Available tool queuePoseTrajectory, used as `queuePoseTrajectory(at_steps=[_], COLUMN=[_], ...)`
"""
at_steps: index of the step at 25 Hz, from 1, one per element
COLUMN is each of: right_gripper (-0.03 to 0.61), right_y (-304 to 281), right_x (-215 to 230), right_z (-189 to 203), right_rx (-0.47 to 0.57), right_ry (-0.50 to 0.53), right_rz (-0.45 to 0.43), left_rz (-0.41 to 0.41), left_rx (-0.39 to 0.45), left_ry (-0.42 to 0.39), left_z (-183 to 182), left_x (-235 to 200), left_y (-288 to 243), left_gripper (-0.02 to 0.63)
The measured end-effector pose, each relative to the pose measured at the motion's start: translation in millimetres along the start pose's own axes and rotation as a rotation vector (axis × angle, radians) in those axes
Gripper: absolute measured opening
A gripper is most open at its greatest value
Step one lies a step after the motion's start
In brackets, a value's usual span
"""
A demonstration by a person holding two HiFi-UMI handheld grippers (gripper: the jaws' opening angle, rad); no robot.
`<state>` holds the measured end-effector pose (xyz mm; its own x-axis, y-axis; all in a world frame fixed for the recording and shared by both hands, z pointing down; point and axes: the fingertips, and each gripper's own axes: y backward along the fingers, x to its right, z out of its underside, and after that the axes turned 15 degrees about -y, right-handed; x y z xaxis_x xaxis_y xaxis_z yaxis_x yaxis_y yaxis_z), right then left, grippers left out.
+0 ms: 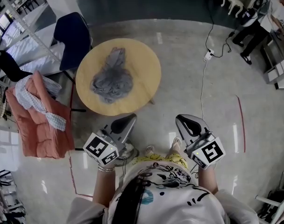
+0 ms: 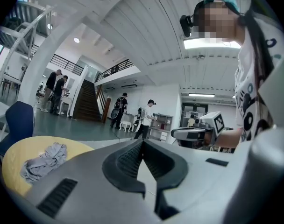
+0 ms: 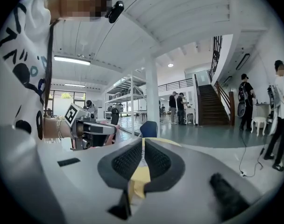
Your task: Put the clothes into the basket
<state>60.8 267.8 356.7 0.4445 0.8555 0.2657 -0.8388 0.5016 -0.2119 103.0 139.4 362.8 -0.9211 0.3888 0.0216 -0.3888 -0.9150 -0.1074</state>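
A heap of grey clothes lies on the round wooden table ahead of me. Both grippers hover above the floor just short of the table's near edge, apart from the clothes. My left gripper is shut, its tips meeting with nothing between them. My right gripper is shut and empty too. The left gripper view has its own jaw tips pressed together, with the grey clothes on the table low at the left. In the right gripper view the jaw tips touch and the left gripper shows beside them.
A dark blue chair stands at the table's far left. A salmon padded garment with a checked cloth on it sits left of the table. A white cable runs over the floor at the right. People stand in the background.
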Motion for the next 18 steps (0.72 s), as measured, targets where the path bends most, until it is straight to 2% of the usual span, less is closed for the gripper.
queuePoseTrajectory(at_steps=[11, 18], right_gripper=[0.031, 0.029], right_y=[-6, -11], right_x=[77, 138], right_z=[-24, -45], right_rx=[-0.004, 0.002], right_ry=[0.002, 0.028], right_rz=[-0.087, -0.149], left_rz=[-0.111, -0.239], left_rx=[-0.015, -0.018], left_ry=[0.005, 0.006], left_z=[-5, -9], left_x=[-2, -18], left_y=[-64, -108], left_gripper=[0.014, 0.014])
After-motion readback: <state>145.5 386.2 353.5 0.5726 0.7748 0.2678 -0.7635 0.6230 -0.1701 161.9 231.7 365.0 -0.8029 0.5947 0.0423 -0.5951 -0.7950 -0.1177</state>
